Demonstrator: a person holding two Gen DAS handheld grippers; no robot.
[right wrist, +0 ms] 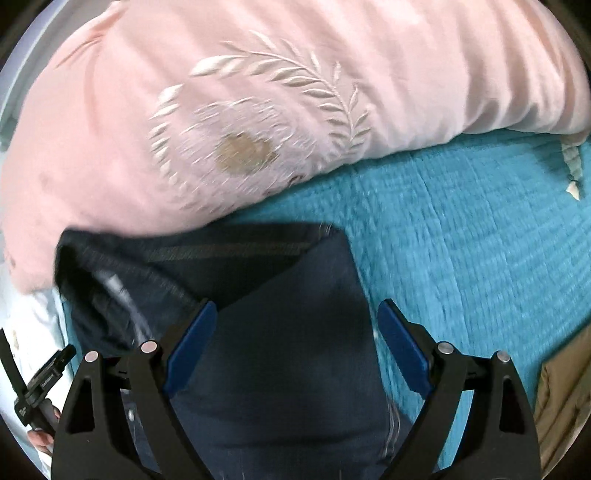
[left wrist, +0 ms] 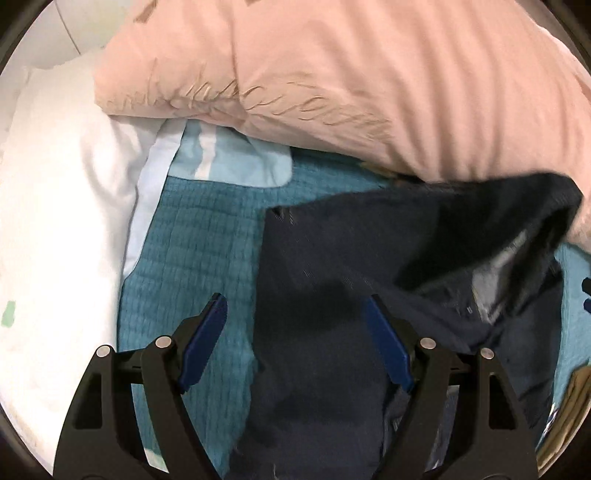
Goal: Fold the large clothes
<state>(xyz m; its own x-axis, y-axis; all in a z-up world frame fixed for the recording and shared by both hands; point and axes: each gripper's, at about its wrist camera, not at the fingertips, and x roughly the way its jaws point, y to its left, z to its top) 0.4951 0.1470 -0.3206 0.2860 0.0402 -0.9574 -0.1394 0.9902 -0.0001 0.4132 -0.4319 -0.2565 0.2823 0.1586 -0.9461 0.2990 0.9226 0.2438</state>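
**Bed setting, soft even light**

Teal quilted bedspread (right wrist: 461, 240) covers the bed, stitched in small squares. Big pink duvet (right wrist: 295, 92) bunched along the far side, pale leaf embroidery and a tan patch on it; same duvet (left wrist: 351, 74) fills the top of the left view. White pillow (left wrist: 62, 221) lies left of the bedspread, touching it, light blue pillowcase edge (left wrist: 229, 162) beside. Tan fabric (right wrist: 561, 402) at right edge. Pale wall strip (left wrist: 55, 33) upper left.
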